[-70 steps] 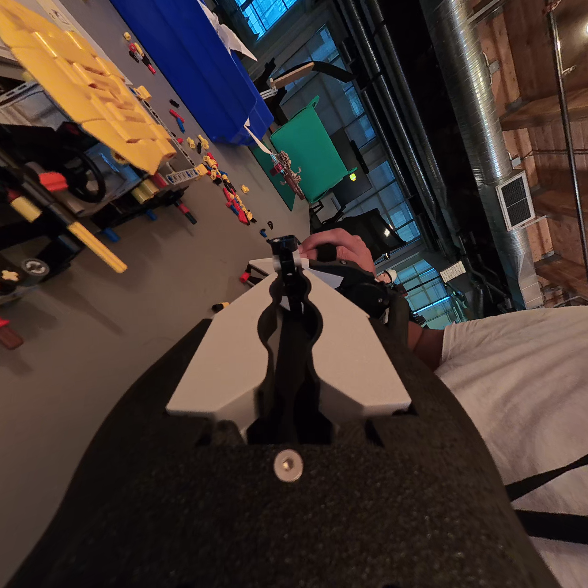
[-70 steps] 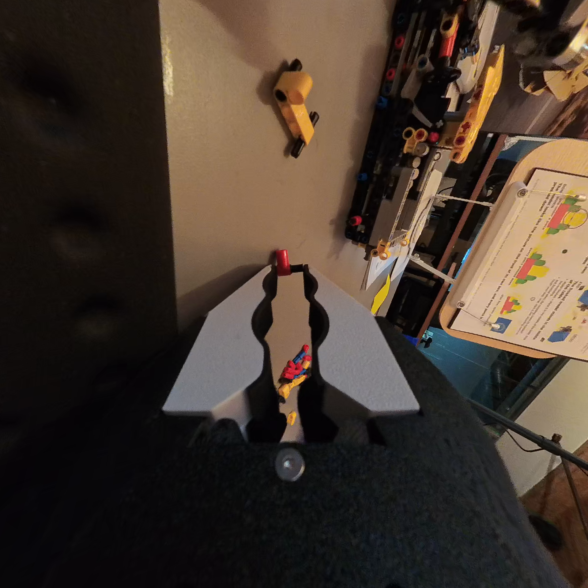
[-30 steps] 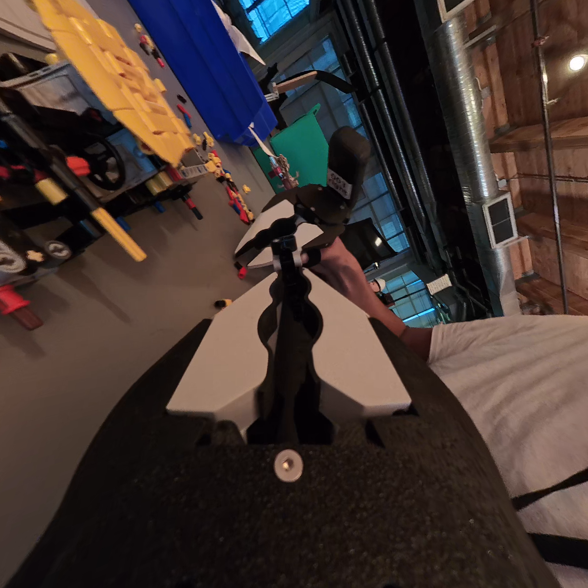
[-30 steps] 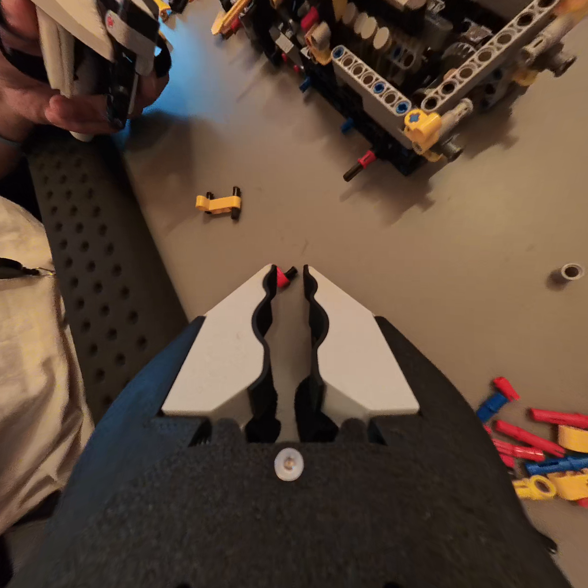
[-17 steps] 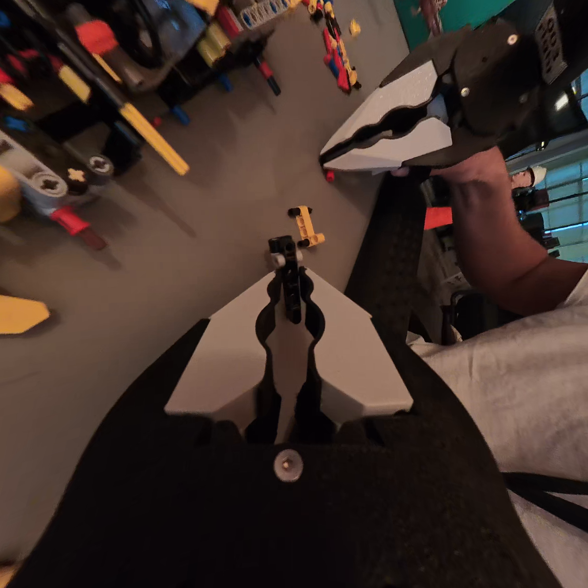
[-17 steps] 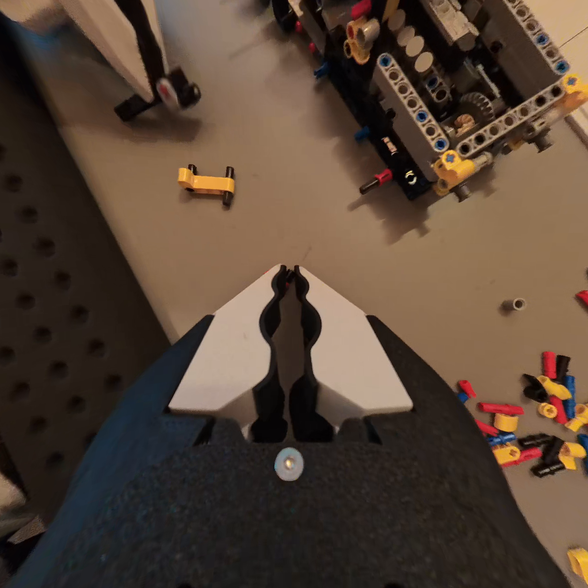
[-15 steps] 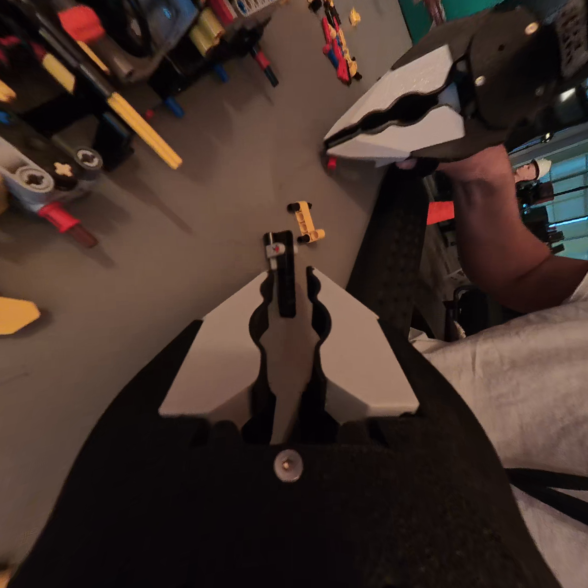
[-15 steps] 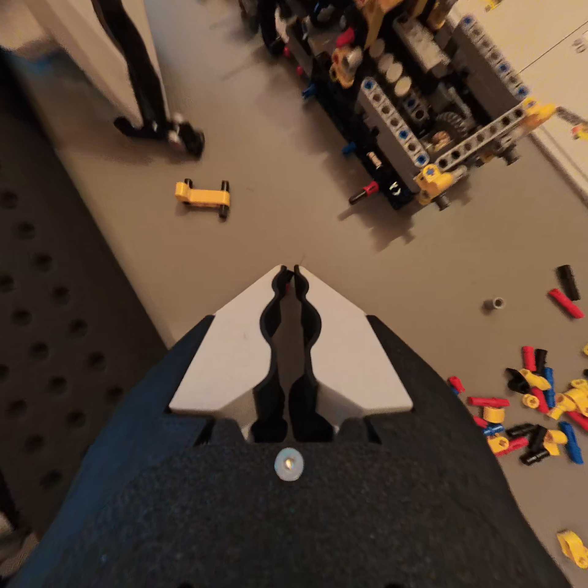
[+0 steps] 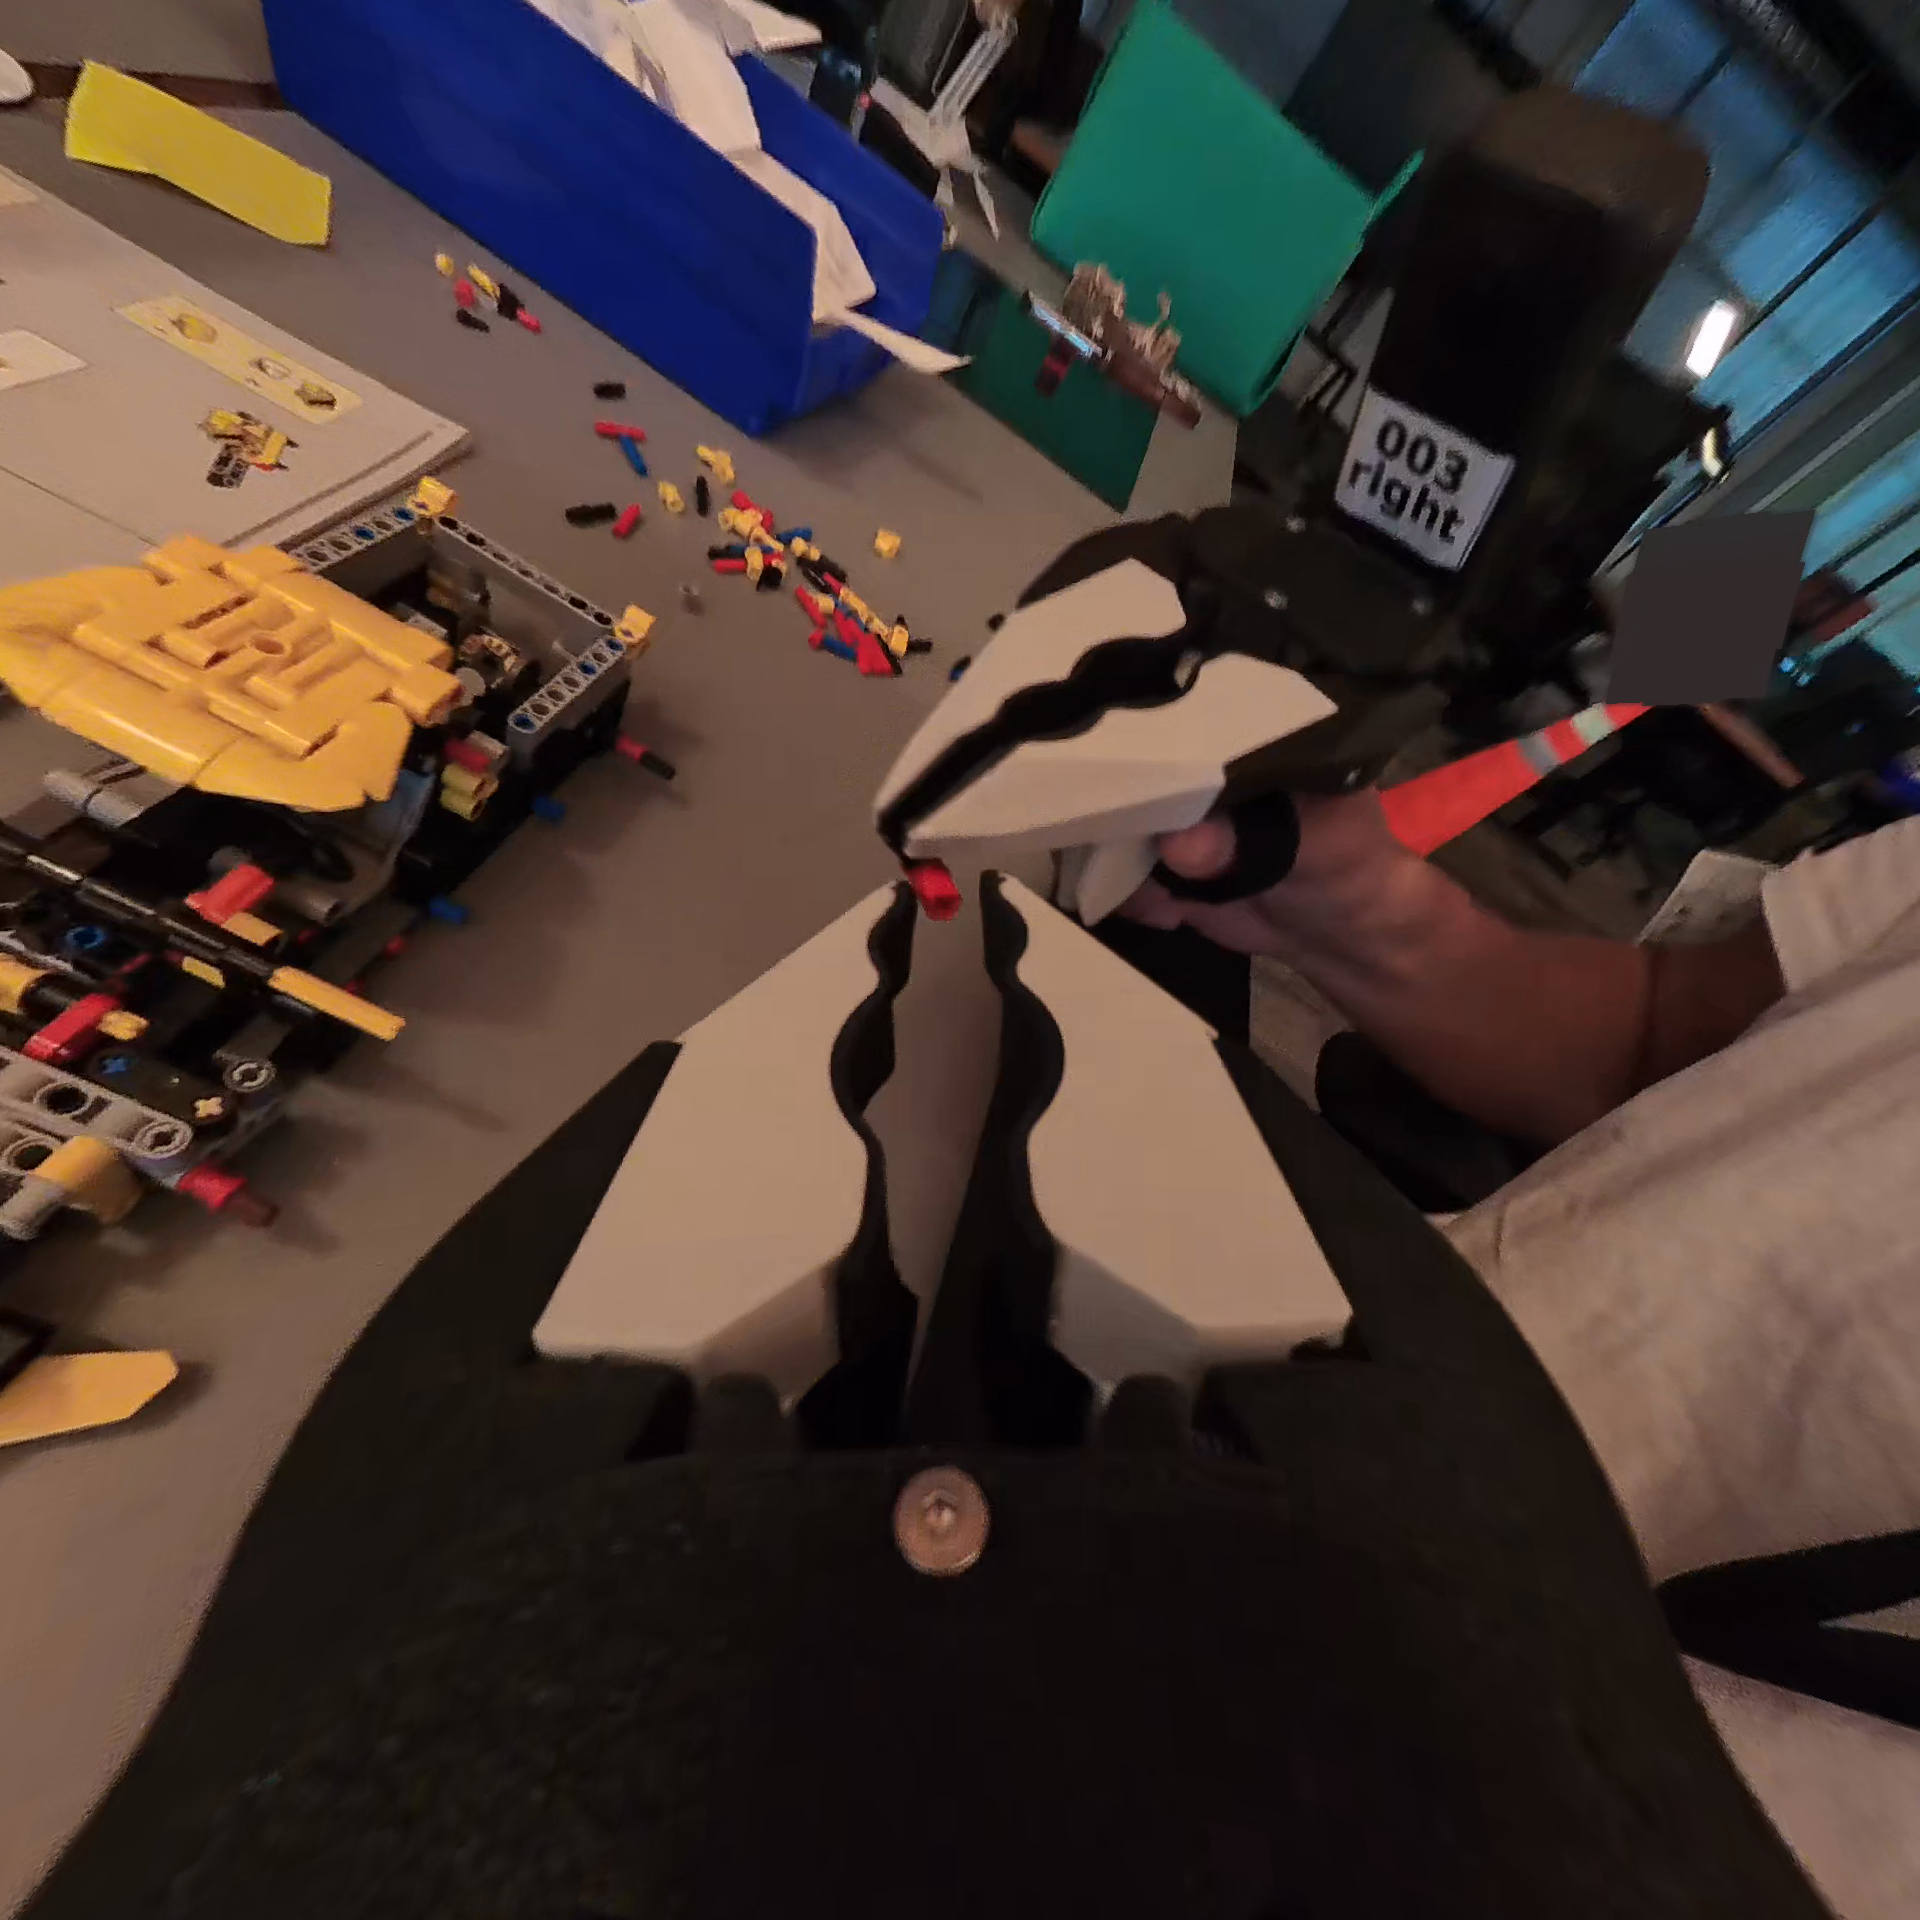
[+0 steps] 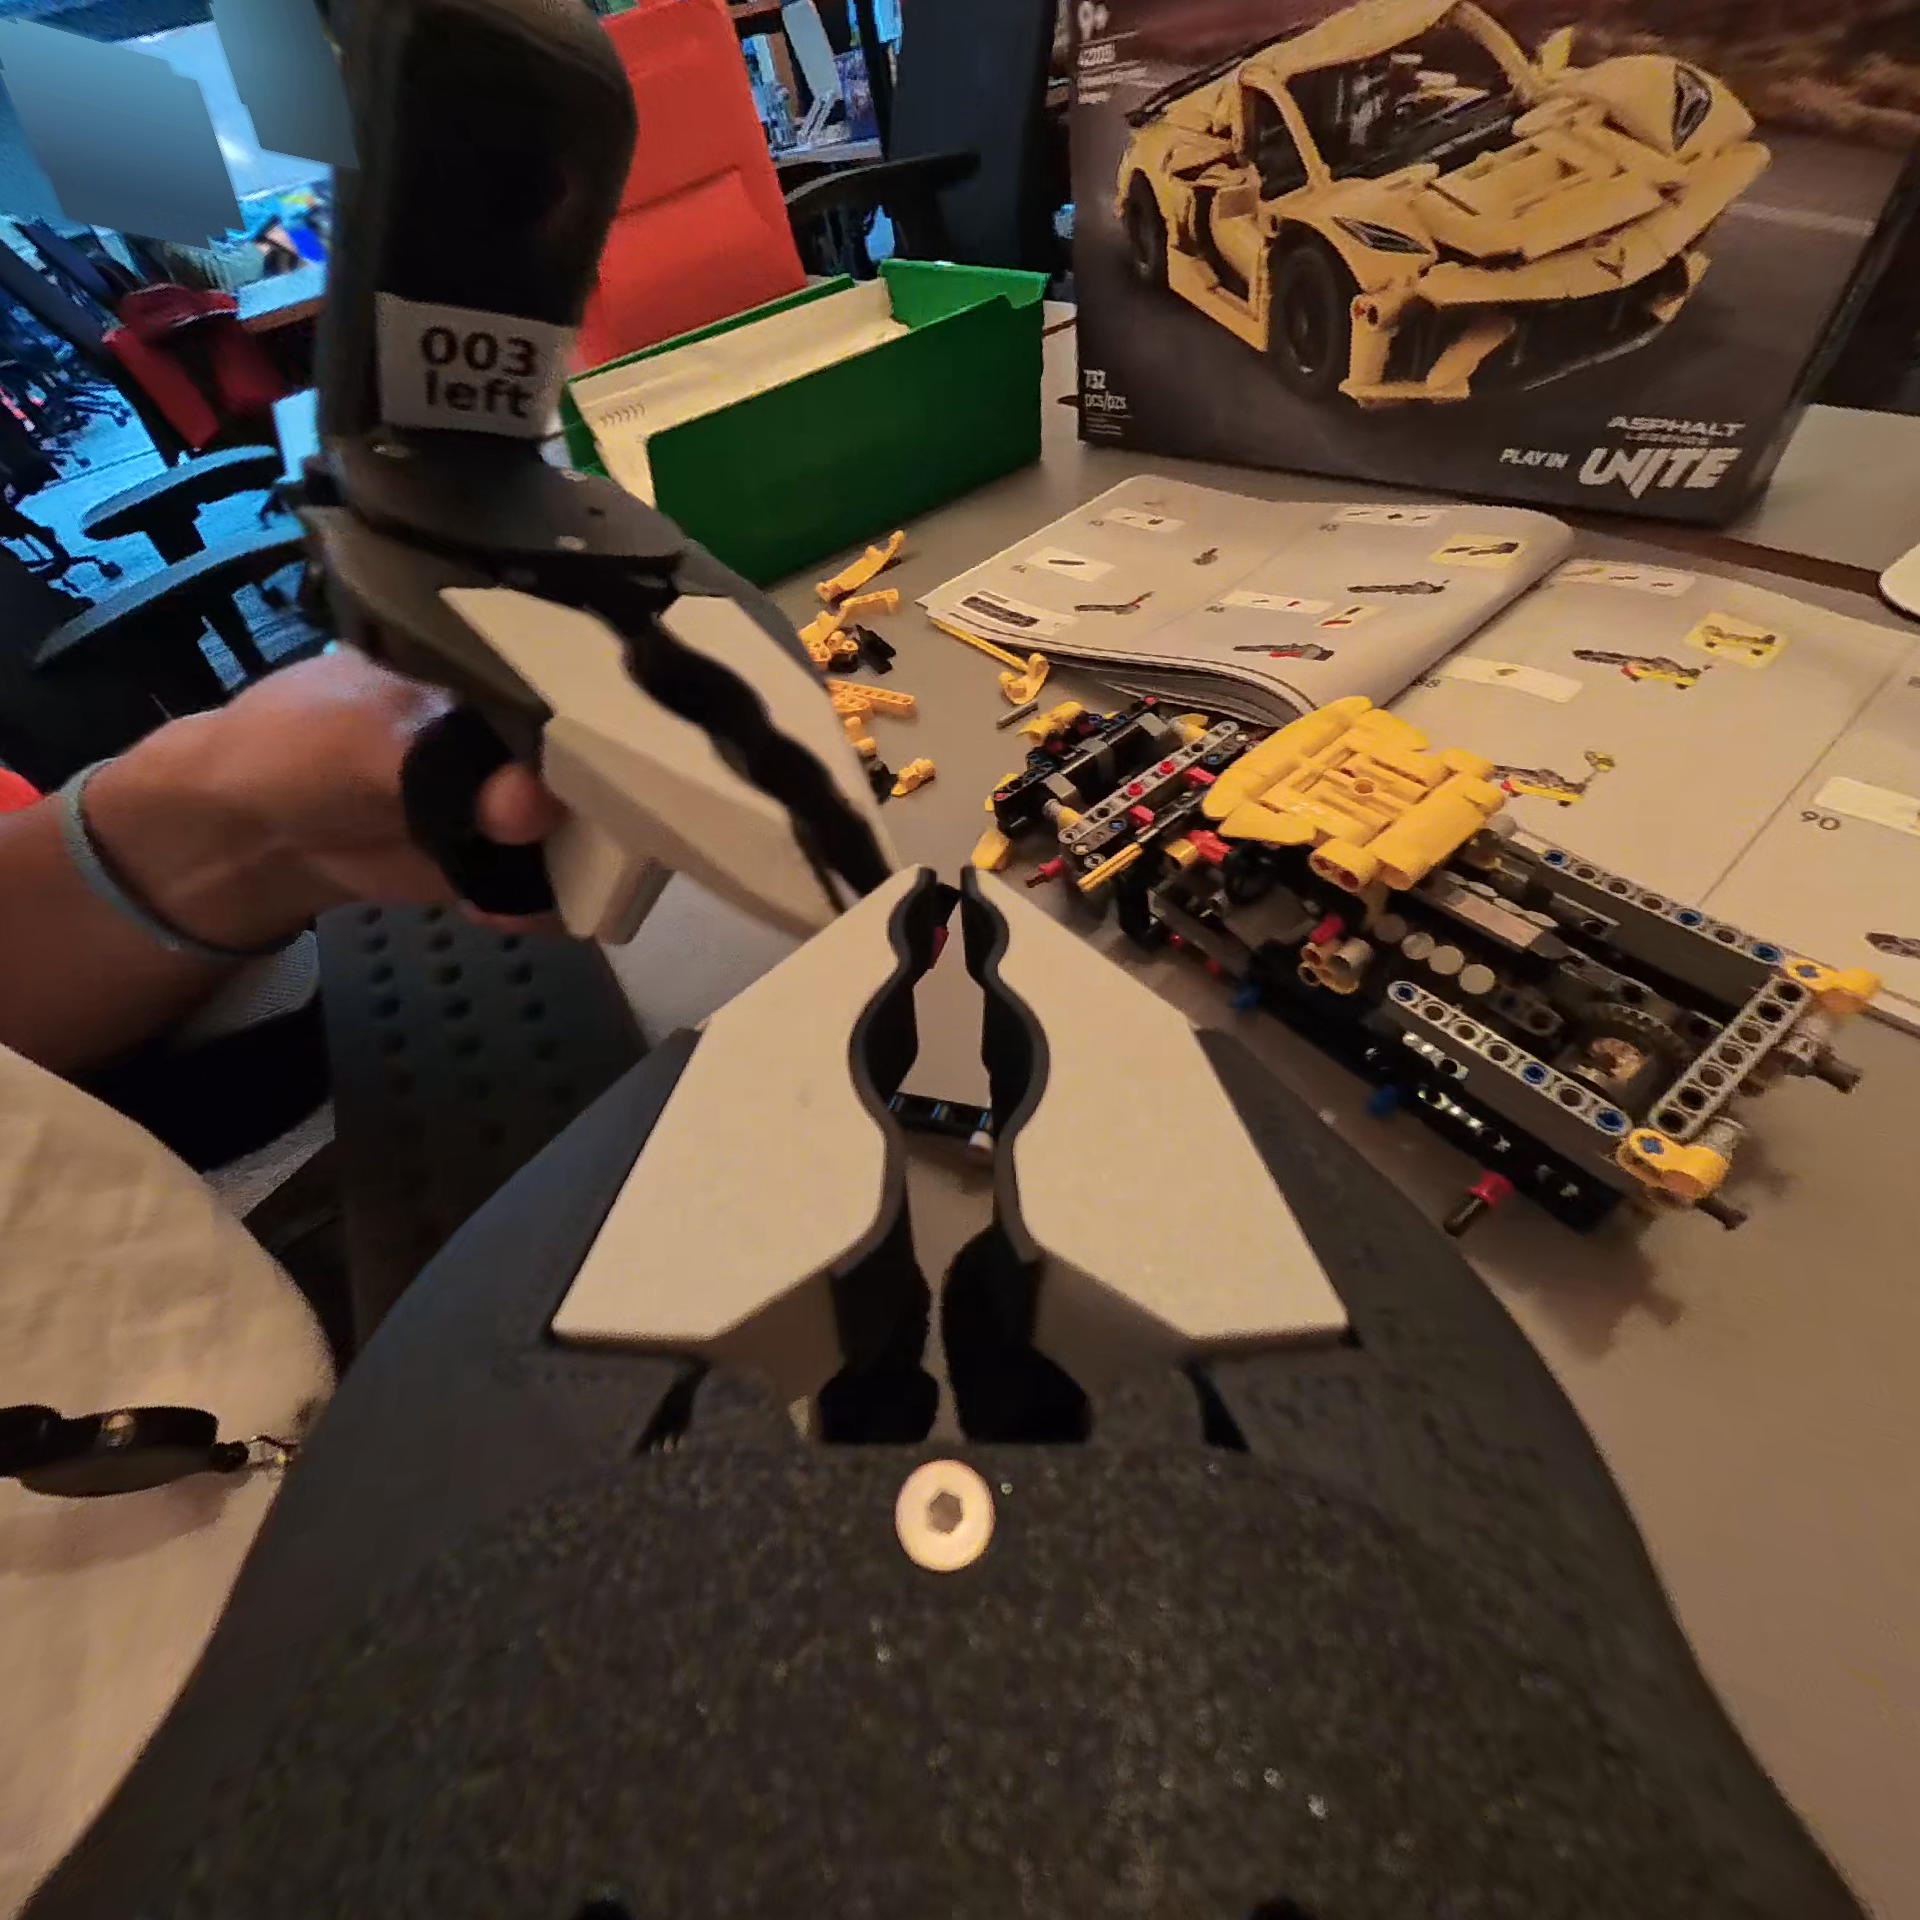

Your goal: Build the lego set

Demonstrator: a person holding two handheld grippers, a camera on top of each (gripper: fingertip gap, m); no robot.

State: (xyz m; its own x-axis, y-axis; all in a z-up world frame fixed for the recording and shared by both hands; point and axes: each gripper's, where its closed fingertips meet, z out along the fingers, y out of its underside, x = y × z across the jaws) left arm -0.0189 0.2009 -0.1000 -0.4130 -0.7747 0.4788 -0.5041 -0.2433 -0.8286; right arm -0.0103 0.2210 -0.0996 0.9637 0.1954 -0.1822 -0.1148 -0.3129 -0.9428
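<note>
My right gripper is shut on a small red pin; it also shows in the left wrist view, pin sticking out of its tips. My left gripper is open and empty, and the red pin sits right at the mouth of its fingers. The left gripper shows in the right wrist view, tip to tip with the right one. A black beam lies on the table below. The half-built car with a yellow panel stands on the grey table.
A pile of loose red, yellow, blue and black pins lies beyond the car. A blue bin, a green bin, an open instruction booklet and the set's box stand around. A perforated black chair is beside the table edge. The grippers are tip to tip, or close to it.
My left gripper opened and left the black beam on the table. Both grippers rose and came tip to tip; the right one stays shut on the red pin.
</note>
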